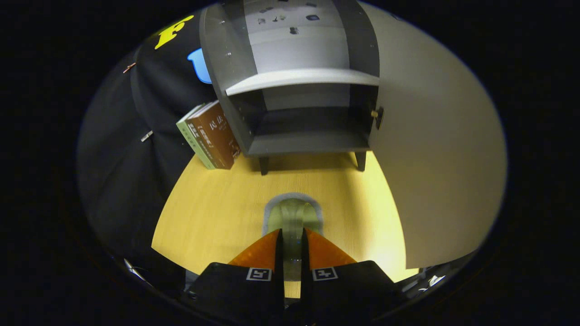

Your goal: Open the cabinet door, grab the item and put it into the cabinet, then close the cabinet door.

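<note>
My gripper (292,235) is shut on a clear, greenish glass cup (293,215); both fingers pinch its wall and its rounded body juts out just ahead of the tips, above the yellow wooden table (217,213). Beyond it stands the small grey cabinet (235,127) on short legs. Its door (435,149) is swung wide open to the right, with a small knob (376,114) at the edge nearest the opening. Inside, a pale shelf (299,78) divides the cabinet, and the lower compartment (308,140) faces me directly.
Two books (210,136), one brown and one green, lean against the cabinet's left side. The black cloth booth wall (149,113) hangs behind and to the left. The open door walls off the table's right side.
</note>
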A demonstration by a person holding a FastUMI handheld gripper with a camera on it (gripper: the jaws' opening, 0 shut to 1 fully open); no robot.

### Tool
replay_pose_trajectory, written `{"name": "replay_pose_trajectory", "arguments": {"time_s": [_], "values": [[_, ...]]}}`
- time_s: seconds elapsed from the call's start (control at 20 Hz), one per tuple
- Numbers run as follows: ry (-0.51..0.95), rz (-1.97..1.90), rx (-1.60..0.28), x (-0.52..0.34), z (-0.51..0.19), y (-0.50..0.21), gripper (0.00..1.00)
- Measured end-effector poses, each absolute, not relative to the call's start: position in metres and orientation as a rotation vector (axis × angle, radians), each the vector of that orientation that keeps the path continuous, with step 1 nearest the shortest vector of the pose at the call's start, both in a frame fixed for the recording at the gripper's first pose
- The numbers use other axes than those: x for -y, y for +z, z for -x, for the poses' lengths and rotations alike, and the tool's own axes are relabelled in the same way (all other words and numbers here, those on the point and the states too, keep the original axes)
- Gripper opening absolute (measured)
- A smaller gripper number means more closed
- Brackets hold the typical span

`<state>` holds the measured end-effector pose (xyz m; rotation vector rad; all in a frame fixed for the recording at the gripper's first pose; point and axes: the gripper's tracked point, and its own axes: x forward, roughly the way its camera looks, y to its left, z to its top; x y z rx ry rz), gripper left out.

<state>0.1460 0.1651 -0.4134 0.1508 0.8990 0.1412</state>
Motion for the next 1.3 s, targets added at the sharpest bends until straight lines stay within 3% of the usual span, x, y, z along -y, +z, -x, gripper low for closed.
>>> {"name": "replay_pose_trajectory", "arguments": {"time_s": [0.6,1.3], "values": [[0.02,-0.229,-0.762,-0.14,-0.296,-0.28,0.18],[-0.027,-0.223,-0.805,-0.143,-0.456,-0.291,0.18]]}}
